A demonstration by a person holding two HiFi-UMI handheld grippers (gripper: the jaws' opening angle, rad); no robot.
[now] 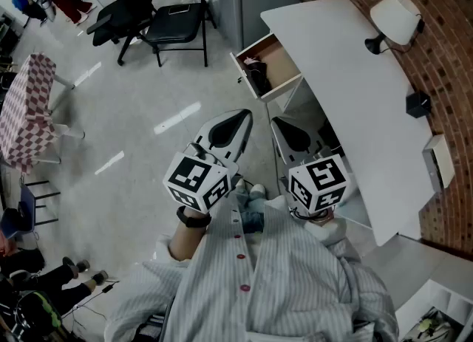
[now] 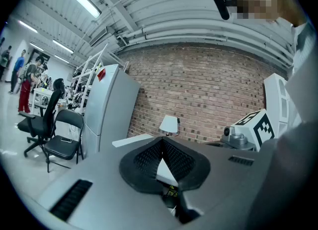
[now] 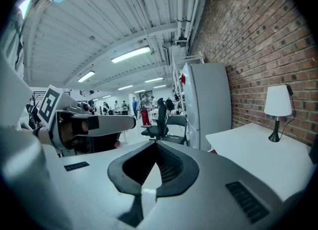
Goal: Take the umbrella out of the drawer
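Head view shows the reach not yet begun: left tongs (image 1: 238, 120) and right tongs (image 1: 283, 125) sit closed and empty at lower centre. The dark umbrella (image 1: 256, 76) lies in the open drawer (image 1: 284, 63) above. Next, I judge: open one pair and reach in.

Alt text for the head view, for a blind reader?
A person in a striped shirt holds the grey left gripper and right gripper, both shut and empty, before the open wooden drawer of a white desk, a dark object inside.
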